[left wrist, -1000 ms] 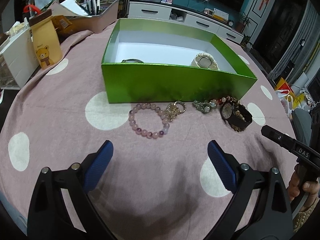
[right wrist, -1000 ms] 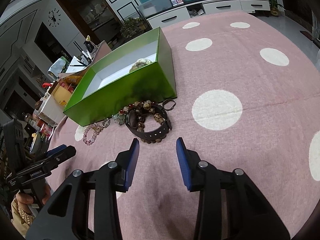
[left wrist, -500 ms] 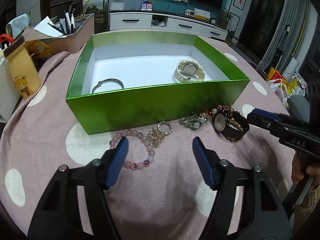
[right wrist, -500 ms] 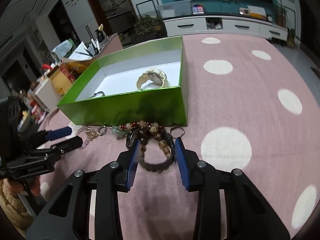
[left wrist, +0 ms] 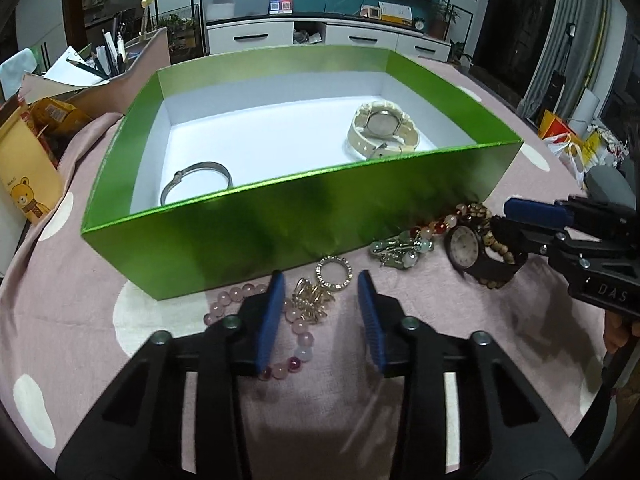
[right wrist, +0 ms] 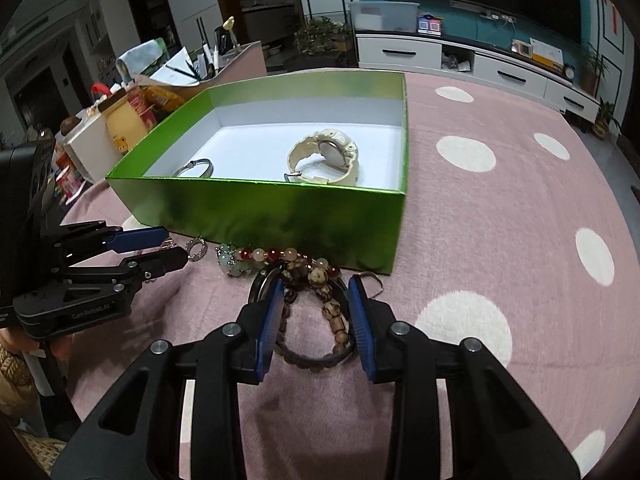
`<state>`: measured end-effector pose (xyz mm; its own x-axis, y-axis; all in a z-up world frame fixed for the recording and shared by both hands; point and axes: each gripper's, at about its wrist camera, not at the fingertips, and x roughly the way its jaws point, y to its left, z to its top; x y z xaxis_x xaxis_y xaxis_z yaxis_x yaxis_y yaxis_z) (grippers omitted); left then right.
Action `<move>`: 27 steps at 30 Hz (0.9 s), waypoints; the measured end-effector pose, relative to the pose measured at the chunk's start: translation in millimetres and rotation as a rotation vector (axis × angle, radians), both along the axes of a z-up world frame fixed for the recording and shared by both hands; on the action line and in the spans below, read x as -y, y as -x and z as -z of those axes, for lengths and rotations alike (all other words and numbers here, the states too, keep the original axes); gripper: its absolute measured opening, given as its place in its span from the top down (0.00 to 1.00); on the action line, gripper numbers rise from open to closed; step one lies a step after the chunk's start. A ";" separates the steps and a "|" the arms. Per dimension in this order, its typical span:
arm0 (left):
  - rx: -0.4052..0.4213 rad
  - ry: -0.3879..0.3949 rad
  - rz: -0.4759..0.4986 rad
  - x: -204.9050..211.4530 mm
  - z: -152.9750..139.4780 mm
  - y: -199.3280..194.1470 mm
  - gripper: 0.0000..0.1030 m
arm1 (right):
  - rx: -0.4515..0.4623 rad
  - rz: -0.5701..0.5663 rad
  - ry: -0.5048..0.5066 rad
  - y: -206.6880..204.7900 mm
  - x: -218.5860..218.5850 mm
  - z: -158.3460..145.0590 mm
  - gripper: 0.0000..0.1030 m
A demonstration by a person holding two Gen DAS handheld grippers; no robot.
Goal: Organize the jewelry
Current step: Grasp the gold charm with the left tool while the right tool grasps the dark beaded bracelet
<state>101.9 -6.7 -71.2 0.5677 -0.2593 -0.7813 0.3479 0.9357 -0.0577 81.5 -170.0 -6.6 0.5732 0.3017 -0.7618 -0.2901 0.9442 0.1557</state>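
A green box holds a cream watch and a silver bangle. In front of it lie a pink bead bracelet, a gold chain with a crystal ring, a jade and red bead bracelet, and a dark watch with a wooden bead bracelet. My left gripper is open around the gold chain. My right gripper is open around the dark watch.
The round table wears a pink cloth with white dots. A yellow bear-print pouch, snack packs and a pink pen organiser crowd the table's left edge. A white TV cabinet stands beyond the table.
Both grippers have moved forward toward the jewelry. The left jaws have narrowed and now straddle the gold chain. The right jaws have come down around the dark watch and wooden beads.
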 end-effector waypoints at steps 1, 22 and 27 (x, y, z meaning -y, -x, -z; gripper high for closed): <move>0.002 -0.005 0.003 0.3 1.0 0.0 0.73 | 0.000 -0.008 0.011 -1.8 -2.0 0.5 0.66; -0.010 0.028 0.007 -5.8 4.7 -5.5 0.79 | 0.017 -0.208 0.231 -13.7 -29.5 6.2 0.89; -0.011 0.029 0.008 -6.3 4.7 -6.1 0.79 | 0.022 -0.249 0.276 -8.2 -37.9 12.1 0.89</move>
<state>107.9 -0.4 -75.9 0.5572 -0.2863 -0.7795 0.3542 0.9310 -0.0887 89.7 -132.0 -18.8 0.5251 0.2183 -0.8225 -0.5164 0.8500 -0.1040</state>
